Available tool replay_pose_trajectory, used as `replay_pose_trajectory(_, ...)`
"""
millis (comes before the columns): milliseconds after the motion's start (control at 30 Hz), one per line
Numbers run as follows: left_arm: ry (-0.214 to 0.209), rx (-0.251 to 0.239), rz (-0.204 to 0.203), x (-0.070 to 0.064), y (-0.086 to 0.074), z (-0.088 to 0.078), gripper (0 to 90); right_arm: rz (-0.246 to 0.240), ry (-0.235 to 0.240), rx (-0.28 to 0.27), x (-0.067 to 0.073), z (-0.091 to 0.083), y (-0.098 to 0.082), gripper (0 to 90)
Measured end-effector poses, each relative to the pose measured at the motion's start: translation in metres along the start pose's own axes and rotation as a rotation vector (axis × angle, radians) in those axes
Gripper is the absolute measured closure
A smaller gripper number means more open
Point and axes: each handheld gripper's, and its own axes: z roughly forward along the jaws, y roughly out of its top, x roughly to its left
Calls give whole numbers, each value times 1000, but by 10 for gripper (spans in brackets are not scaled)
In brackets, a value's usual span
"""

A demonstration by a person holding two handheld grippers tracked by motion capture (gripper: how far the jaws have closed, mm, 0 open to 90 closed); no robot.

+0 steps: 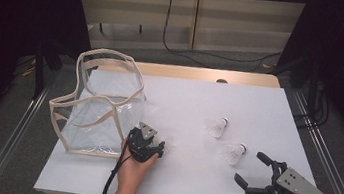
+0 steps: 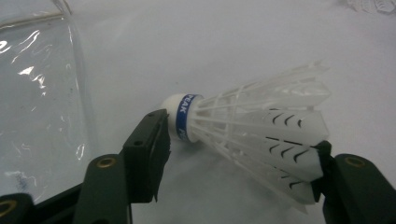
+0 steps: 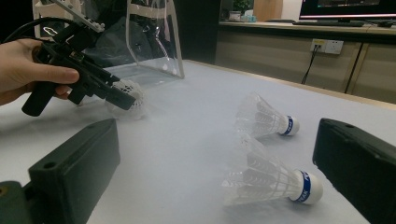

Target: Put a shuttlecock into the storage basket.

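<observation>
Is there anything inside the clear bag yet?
The clear bag looks empty through its transparent walls; all three shuttlecocks lie outside on the table. Its bottom corner behind the left hand-held gripper is covered.

One marking is legible. In the left gripper view, the shuttlecock (image 2: pixel 247 135) lying between the jaws carries a blue band around its white cork base, printed in white capitals "PEAK". In the right gripper view, the two shuttlecocks on the table, near (image 3: pixel 268 179) and far (image 3: pixel 264 119), bear like blue bands; their lettering cannot be read.
</observation>
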Motion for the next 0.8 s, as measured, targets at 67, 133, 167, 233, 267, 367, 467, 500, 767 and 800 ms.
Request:
replay_pose_trajectory(67,6,0,5,0,0,0,436,1,0,0,0,0,0,4)
replay_pose_trajectory(133,9,1,6,1,0,-1,468,0,0,0,0,0,0,4)
replay_pose_trajectory(167,11,1,6,1,0,-1,486,1,-1,0,0,0,0,4)
replay_pose_trajectory(233,14,-1,-5,1,0,-2,519,1,0,2,0,0,0,4)
replay_pose_trajectory(267,11,-3,-11,1,-1,-2,548,2,0,2,0,0,0,4)
replay_pose_trajectory(367,-13,15,-19,1,-1,-2,653,4,-1,2,0,0,0,4)
replay_pose_trajectory(467,-21,20,-22,-1,-1,-1,709,4,1,4,0,-1,0,4)
replay_pose_trajectory(500,-34,25,-31,0,-1,-2,732,1,-2,4,-1,-1,0,4)
replay_pose_trajectory(767,-103,47,-53,3,1,-2,853,-1,2,-1,0,-1,0,4)
replay_pose_trajectory(800,-118,44,-58,3,1,-2,863,-2,1,-1,0,-1,0,4)
